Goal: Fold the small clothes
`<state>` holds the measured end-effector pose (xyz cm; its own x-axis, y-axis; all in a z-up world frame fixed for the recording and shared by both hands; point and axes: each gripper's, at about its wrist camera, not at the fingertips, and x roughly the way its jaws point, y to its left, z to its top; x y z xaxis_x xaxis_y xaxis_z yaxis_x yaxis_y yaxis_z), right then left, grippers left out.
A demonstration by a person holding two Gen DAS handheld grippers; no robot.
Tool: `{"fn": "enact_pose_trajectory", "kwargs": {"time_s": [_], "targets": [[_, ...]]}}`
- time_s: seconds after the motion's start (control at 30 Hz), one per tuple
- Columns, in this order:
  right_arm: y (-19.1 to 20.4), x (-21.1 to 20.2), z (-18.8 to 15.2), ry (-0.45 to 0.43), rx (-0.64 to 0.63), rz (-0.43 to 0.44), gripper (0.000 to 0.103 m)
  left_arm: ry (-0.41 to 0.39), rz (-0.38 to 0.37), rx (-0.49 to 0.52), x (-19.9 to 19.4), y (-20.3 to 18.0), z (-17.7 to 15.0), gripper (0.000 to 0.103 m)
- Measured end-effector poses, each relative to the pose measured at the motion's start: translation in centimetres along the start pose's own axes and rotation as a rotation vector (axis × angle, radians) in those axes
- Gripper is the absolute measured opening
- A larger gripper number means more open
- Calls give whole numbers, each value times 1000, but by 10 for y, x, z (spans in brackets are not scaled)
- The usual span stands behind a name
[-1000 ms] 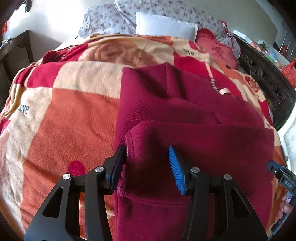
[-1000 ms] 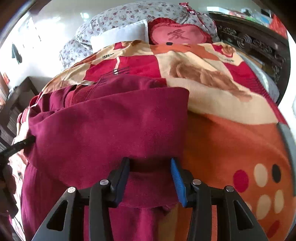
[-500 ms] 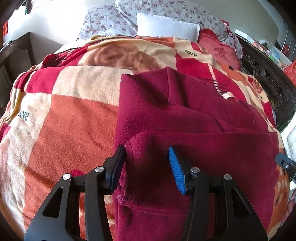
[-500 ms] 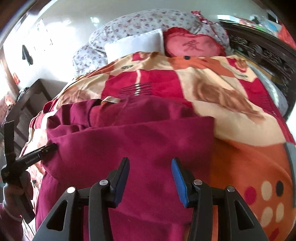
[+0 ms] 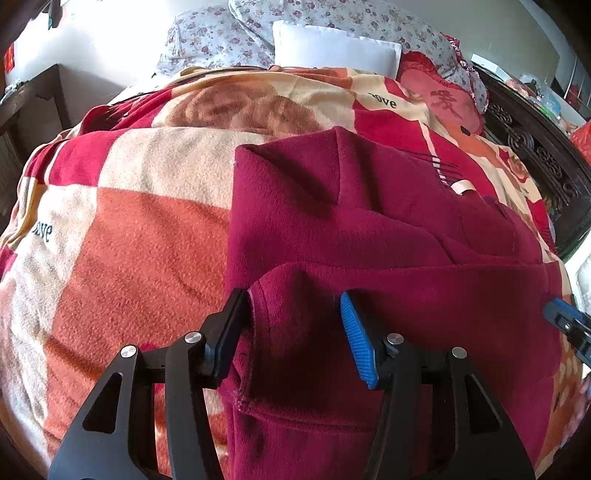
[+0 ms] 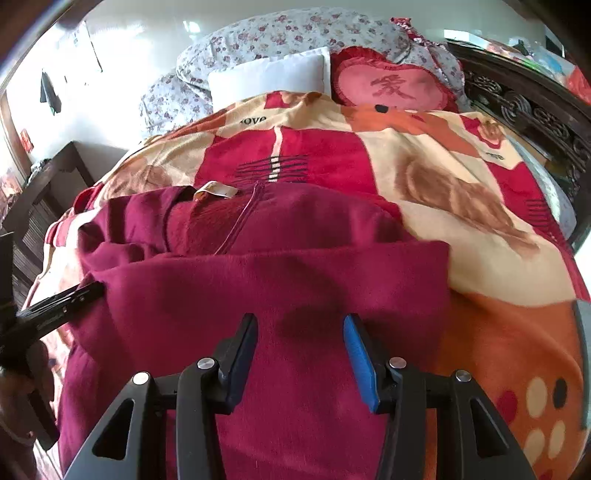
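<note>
My left hand-held gripper (image 5: 295, 332) is over the left corner of the folded-over flap of the maroon garment (image 5: 369, 229). Jaws are opening; the hemmed corner of the flap sits between them, cloth brushing the black finger (image 5: 225, 332), while the blue pad (image 5: 356, 339) stands clear of the fabric. No pinch that I can see.

My right hand-held gripper (image 6: 301, 350) hangs over the same flap towards its right side. Jaws moderately apart, maroon cloth under the gap, neither pad visibly pressing it.

The garment lies on the bed, on the patterned blanket (image 5: 129, 258), nearer the foot edge where I stand. Lower part is folded up over the body; the fold's free edge runs straight across in the right wrist view. Collar end points to the head of the bed, a pale neck label (image 6: 216, 190) showing there, zip line just beside it.

At the head of the bed: white pillow (image 6: 273, 79), red heart cushion (image 6: 391, 86), floral bedding (image 6: 295, 33) behind them. Dark carved bed frame (image 6: 535, 122) along the right edge.
</note>
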<state>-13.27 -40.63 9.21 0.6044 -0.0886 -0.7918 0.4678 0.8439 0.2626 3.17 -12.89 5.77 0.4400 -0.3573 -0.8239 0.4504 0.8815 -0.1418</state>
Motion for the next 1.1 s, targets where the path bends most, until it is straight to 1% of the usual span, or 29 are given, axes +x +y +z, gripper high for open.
{"fn": "enact_pose_trajectory", "kwargs": {"time_s": [0.1,0.17,0.2,0.3,0.33,0.37,0.43,0.47,0.53,0.67,0.8,0.93,1.1], "targets": [[-7,-20,-13,-26,16,-21,46,-3,0,0,-6,1,-3,53],[-16,-27,-22,-23,40,-42,46,-5,5,9,-10,1,-6,53],[-21,-26,-27,-14,51,-50,46,-8,9,14,-12,1,-8,53],[-35,-9,-42,49,81,-87,46,5,17,17,-10,2,-14,53],[-41,-1,-45,63,96,-79,46,12,17,13,-10,3,-16,53],[-46,1,-48,55,116,-58,47,14,20,11,-10,3,-17,53],[-52,-3,-49,50,151,-34,49,20,20,11,-14,4,-20,53],[-53,-7,-48,49,155,-36,49,23,18,11,-16,4,-20,53],[-52,-18,-50,42,148,-47,49,25,17,16,-24,5,-24,53],[-45,-41,-55,27,115,-38,49,20,29,34,-41,10,-34,53],[-40,-61,-66,16,119,-8,50,15,40,39,-56,17,-45,53],[-30,-72,-81,43,111,38,50,11,50,52,-76,24,-62,53],[-18,-77,-101,76,86,49,50,12,52,50,-96,29,-80,53]]}}
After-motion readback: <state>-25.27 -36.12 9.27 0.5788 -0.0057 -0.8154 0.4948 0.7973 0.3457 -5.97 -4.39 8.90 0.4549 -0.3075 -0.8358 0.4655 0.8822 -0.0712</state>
